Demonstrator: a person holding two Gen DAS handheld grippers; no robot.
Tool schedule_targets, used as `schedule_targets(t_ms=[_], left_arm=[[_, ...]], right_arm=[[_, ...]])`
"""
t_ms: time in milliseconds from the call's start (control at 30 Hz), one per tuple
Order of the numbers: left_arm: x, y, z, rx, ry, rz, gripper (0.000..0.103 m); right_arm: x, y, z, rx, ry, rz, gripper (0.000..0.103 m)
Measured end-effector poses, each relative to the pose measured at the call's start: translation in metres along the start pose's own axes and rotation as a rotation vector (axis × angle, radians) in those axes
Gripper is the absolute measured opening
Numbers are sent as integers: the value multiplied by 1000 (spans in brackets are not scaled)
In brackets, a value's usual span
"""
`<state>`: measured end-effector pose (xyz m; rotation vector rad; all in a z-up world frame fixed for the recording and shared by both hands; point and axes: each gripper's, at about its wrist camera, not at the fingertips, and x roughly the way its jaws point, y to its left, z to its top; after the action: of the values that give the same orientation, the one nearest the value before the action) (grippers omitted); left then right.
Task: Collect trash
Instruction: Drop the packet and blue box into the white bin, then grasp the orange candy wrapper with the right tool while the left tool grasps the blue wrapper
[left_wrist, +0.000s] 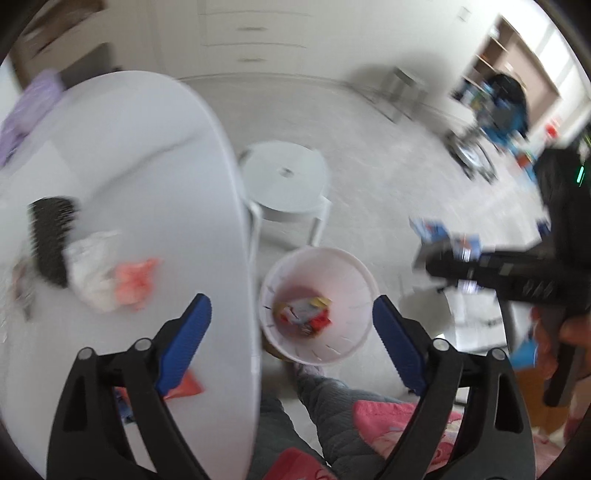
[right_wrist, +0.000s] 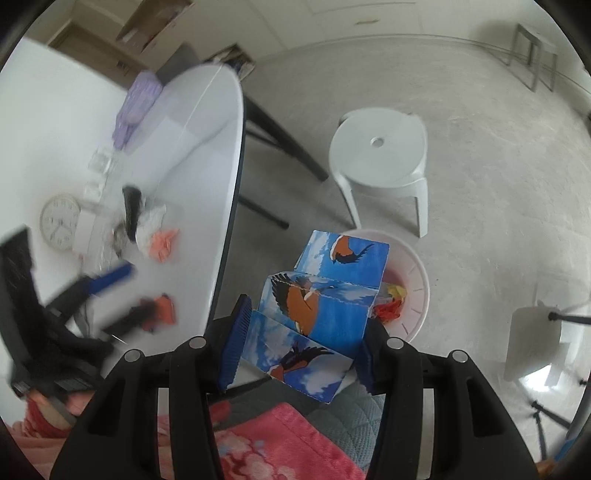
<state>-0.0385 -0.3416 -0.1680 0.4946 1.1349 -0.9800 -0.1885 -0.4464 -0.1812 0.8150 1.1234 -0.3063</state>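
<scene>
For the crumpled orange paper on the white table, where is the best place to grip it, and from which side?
Grip the crumpled orange paper across its bunched middle, coming from above. It lies low on the white table, and white crumpled paper touches one side, so place the fingers on the free edges, probably.

A white round bin (left_wrist: 316, 306) stands on the floor just right of the table edge, near a white stool; red, yellow and white wrappers (left_wrist: 304, 314) lie at its bottom. A blue carton (right_wrist: 317, 314) printed with orange-breasted birds, folded and creased, hangs tilted above the bin's near left rim. On the table lie crumpled white paper (left_wrist: 90, 273) and an orange scrap (left_wrist: 135, 282), touching.
</scene>
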Motion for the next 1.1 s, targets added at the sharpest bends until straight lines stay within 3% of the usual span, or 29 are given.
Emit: schedule_targets(t_ms=[67, 100, 133, 233, 467, 567, 900, 1100], left_arm=[[-22, 18, -5, -43, -43, 51, 88], [-31, 26, -5, -57, -60, 76, 89], [-42, 36, -8, -71, -79, 106, 90], [-73, 63, -21, -113, -128, 182, 91], [-115, 118, -74, -168, -140, 266, 94], [-118, 132, -94, -203, -122, 261, 94], [-78, 133, -118, -198, -79, 215, 94], [-42, 148, -122, -281, -54, 170, 89]], right_arm=[[11, 3, -2, -39, 34, -20, 64], [19, 7, -3, -63, 54, -52, 81], [21, 9, -4, -76, 58, -86, 90], [21, 16, -3, -102, 42, -156, 98], [-1, 46, 14, -144, -56, -157, 100], [-6, 71, 20, -209, -69, -137, 100], [3, 134, 12, -398, -30, -73, 100], [15, 155, 1, -475, 5, -42, 100]])
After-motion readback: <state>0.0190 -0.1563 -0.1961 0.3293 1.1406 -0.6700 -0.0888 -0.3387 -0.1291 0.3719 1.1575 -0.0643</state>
